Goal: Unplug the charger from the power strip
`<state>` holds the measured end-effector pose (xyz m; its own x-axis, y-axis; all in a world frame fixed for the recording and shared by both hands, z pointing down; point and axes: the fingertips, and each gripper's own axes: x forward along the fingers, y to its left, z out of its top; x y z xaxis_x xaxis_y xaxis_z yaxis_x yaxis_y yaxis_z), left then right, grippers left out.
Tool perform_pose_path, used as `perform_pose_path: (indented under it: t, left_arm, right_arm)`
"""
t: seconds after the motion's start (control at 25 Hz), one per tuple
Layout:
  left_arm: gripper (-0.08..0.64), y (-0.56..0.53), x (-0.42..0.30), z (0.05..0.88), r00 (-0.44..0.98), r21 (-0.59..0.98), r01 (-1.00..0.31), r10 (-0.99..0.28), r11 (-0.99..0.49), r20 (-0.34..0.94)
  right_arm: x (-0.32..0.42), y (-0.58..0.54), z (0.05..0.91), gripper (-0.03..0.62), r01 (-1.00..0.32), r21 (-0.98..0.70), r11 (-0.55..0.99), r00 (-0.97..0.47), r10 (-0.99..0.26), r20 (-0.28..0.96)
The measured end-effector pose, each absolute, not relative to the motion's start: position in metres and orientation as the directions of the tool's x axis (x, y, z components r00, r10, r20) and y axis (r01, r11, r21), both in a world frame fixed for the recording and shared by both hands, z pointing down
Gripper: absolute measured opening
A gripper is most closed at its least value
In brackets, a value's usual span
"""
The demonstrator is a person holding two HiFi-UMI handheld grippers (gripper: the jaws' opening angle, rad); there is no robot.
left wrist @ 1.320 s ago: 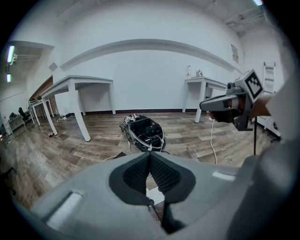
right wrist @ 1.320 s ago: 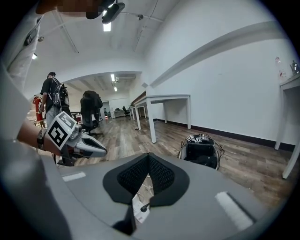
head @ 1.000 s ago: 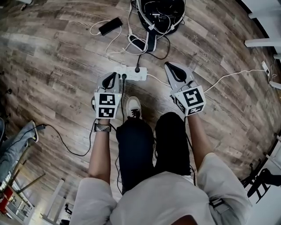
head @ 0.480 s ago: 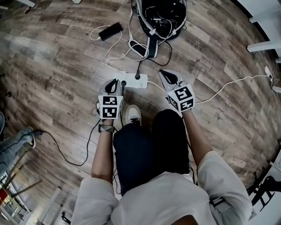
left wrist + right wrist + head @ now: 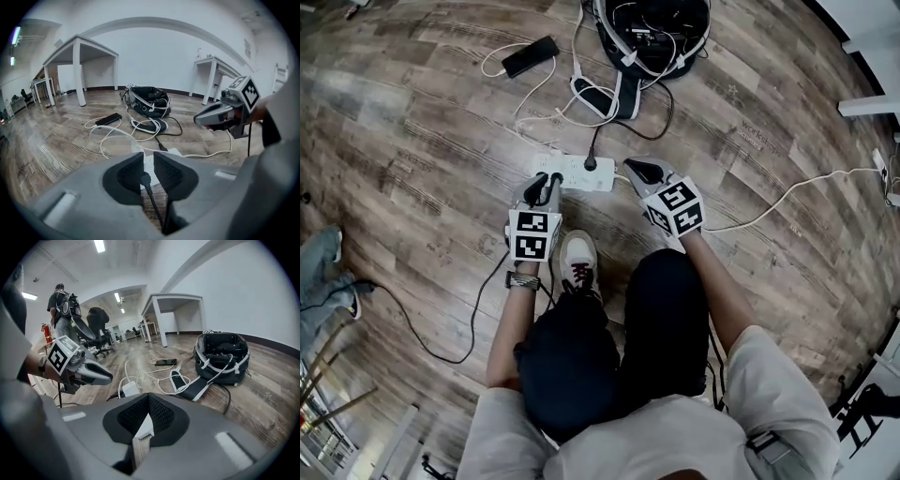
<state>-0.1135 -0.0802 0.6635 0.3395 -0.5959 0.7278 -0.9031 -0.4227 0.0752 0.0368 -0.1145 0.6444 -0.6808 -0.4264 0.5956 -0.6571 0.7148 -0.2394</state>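
The fingers (image 5: 129, 176) of the left gripper (image 5: 148, 159), opening around the black charger plug (image 5: 145, 178) in the power strip (image 5: 581, 172) on the floor (image 5: 441, 122), should clamp the plug body, not its cable (image 5: 154, 206), while the right gripper (image 5: 146, 404), closed on a pale strip (image 5: 140, 446), steadies the power strip.

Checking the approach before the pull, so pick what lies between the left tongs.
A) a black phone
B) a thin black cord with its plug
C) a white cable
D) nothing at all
B: in the left gripper view the thin black cord with its plug runs up between the left tongs, whose jaws are opening, just short of the white plastic power strip.
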Motion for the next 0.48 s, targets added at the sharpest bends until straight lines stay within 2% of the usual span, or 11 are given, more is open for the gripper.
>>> perform_pose_path:
  t: [0.16,0.36,0.48]
  left_arm:
    - [0.075,-0.077,-0.106,0.694,0.373,0.114,-0.895,-0.582,-0.431,0.723]
    - [0.15,-0.055,-0.084,0.723,0.416,0.161,-0.876,-0.543,-0.455,0.729]
    - [0.152,-0.052,-0.073,0.734,0.43,0.168,-0.87,-0.546,-0.464,0.719]
  right_arm:
    - [0.03,-0.114,0.68,0.003,-0.611,-0.195,0.767,-0.673,-0.374,0.638]
    - [0.019,-0.11,0.717,0.008,-0.564,-0.177,0.807,-0.667,-0.319,0.674]
    - [0.021,-0.108,0.734,0.008,-0.544,-0.165,0.823,-0.658,-0.296,0.693]
